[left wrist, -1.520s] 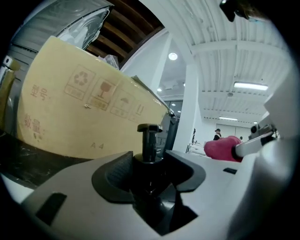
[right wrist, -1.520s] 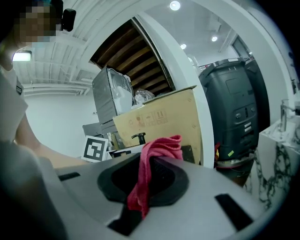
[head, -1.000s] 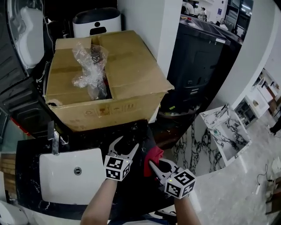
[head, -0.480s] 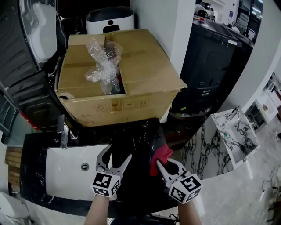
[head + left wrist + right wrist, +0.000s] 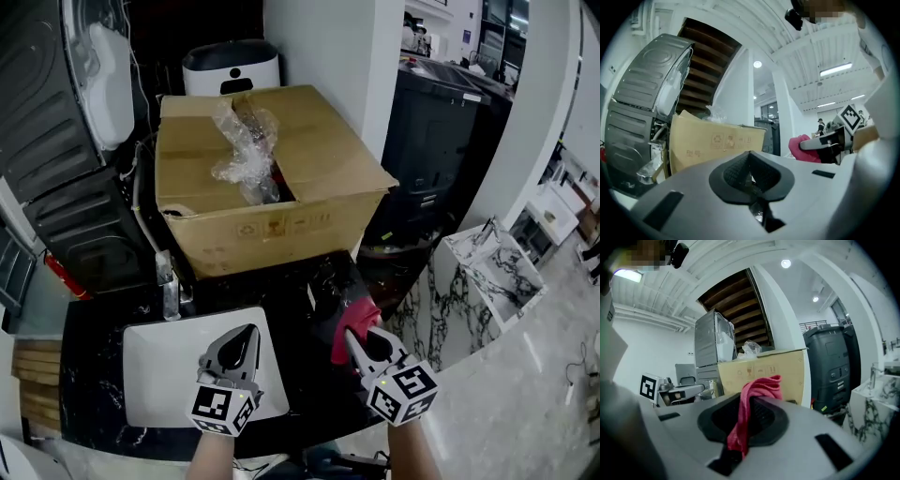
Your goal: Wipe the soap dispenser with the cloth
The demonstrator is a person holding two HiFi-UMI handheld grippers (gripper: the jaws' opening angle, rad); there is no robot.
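Observation:
My right gripper (image 5: 359,339) is shut on a red cloth (image 5: 354,319) above the black counter's (image 5: 300,375) right part. The cloth (image 5: 754,401) hangs bunched between the pads in the right gripper view. Over the white basin (image 5: 150,370), left of the right gripper, my left gripper (image 5: 236,345) is shut with nothing between its jaws. The left gripper view shows its pads (image 5: 738,171) pressed together, with the right gripper (image 5: 825,143) and red cloth (image 5: 801,147) off to the right. I cannot make out a soap dispenser on the dark counter.
A big cardboard box (image 5: 272,197) with crumpled clear plastic (image 5: 246,141) stands behind the counter. A chrome faucet (image 5: 167,286) rises at the basin's back left. A black bin (image 5: 441,141) and a marble-patterned stand (image 5: 487,267) are on the right, and a grey appliance (image 5: 56,122) is on the left.
My left gripper has moved left from the dark counter to above the basin, and its open jaws have shut empty. My right gripper has kept the cloth and shifted slightly.

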